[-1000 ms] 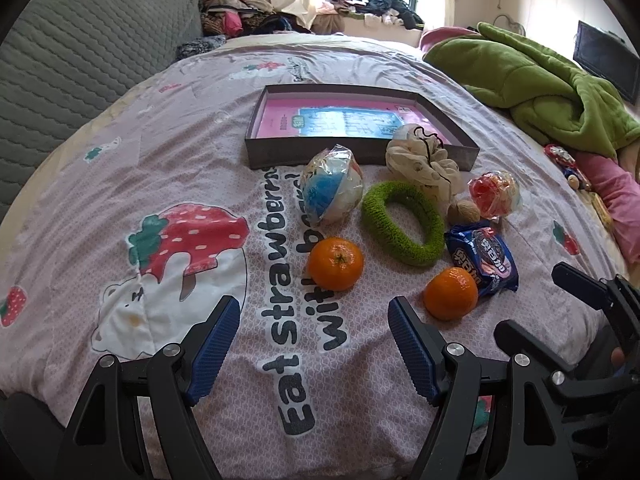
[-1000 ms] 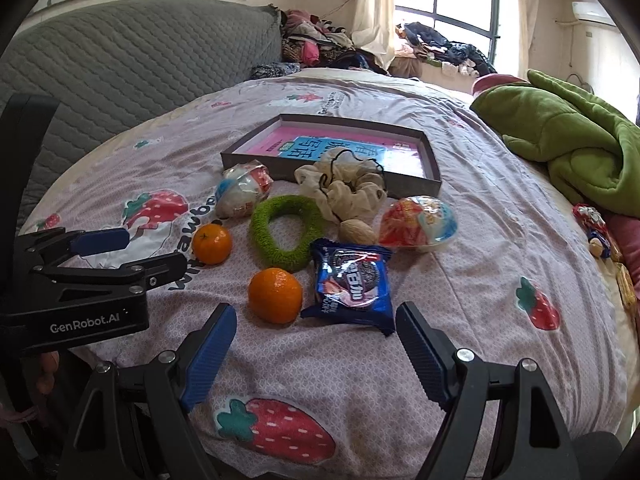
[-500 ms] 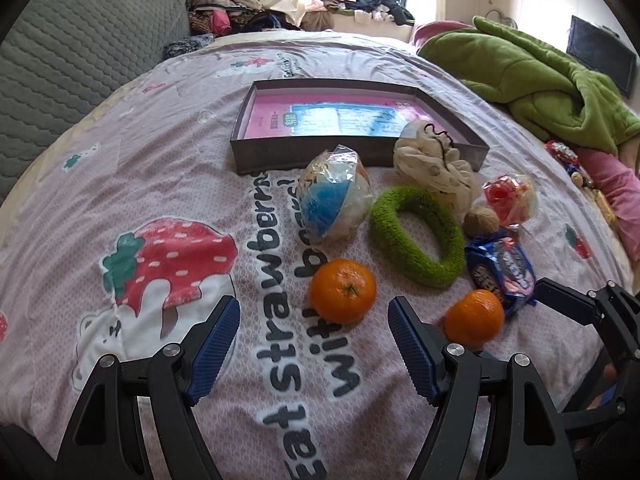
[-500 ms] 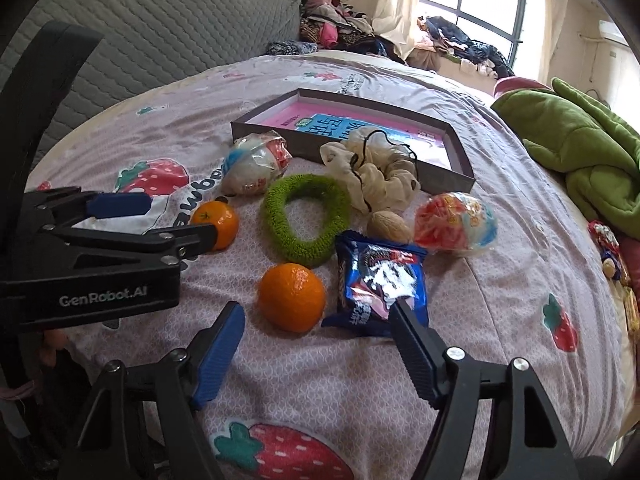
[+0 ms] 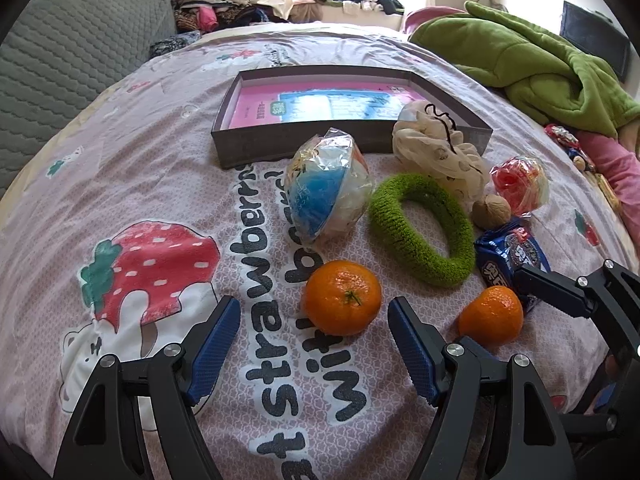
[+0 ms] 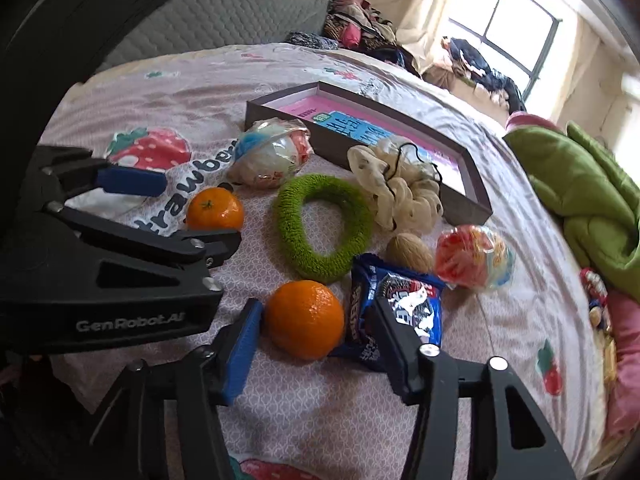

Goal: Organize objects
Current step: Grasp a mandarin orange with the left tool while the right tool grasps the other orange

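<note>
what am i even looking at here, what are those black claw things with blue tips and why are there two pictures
The black claws are hand-held grippers: a person holds one in each hand, and each carries a wide-angle camera looking out along its two fingers. So one picture is the left gripper's view and the other the right gripper's.

Both look at a bed with a strawberry-print sheet. On it lie a shallow box, two wrapped toy balls, a green fuzzy ring, a cream scrunchie, a walnut, a blue cookie packet and two oranges.

Nothing is held. Both grippers are open: the left faces one orange, the right straddles the other.
</note>
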### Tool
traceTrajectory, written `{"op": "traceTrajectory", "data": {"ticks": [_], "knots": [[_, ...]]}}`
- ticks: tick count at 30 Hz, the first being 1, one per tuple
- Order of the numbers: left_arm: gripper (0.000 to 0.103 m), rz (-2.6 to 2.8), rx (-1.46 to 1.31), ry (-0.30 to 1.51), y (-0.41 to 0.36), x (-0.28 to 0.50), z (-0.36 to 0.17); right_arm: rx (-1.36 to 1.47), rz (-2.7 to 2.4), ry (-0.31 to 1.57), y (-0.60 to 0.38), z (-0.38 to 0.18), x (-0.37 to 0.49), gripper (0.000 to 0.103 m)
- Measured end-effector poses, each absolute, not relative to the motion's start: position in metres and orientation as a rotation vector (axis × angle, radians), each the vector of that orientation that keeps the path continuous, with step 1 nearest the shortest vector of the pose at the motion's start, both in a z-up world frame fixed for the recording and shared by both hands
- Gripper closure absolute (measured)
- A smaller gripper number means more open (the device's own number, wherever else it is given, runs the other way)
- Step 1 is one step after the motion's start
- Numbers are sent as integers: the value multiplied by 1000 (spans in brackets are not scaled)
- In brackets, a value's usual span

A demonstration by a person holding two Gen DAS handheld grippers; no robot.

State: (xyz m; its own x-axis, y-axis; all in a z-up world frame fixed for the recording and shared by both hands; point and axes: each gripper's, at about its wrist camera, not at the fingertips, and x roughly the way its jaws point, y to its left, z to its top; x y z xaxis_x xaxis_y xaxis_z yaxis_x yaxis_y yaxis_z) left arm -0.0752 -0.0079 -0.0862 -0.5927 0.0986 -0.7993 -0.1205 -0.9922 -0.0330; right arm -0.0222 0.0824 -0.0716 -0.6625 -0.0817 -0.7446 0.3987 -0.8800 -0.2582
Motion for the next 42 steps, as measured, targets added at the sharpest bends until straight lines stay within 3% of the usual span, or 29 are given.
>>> {"op": "traceTrajectory", "data": {"ticks": [5, 8, 15, 29, 42], "knots": [[36, 2684, -1343, 4, -10, -77, -88, 1070, -2570, 800, 68, -81, -15, 56], [44, 2663, -1341, -8, -8, -77, -89, 1051, -2566, 815, 64, -83, -17, 63], [62, 2627, -1328, -3, -1, -80, -92, 1027, -2566, 831, 63, -85, -17, 63], [63, 2639, -1289, -41, -8, -71, -83, 1078, -2548, 525, 88, -70, -19, 63], [63, 2717, -1189, -41, -17, -56, -56, 1013, -2580, 386, 103, -46, -16, 64]]}}
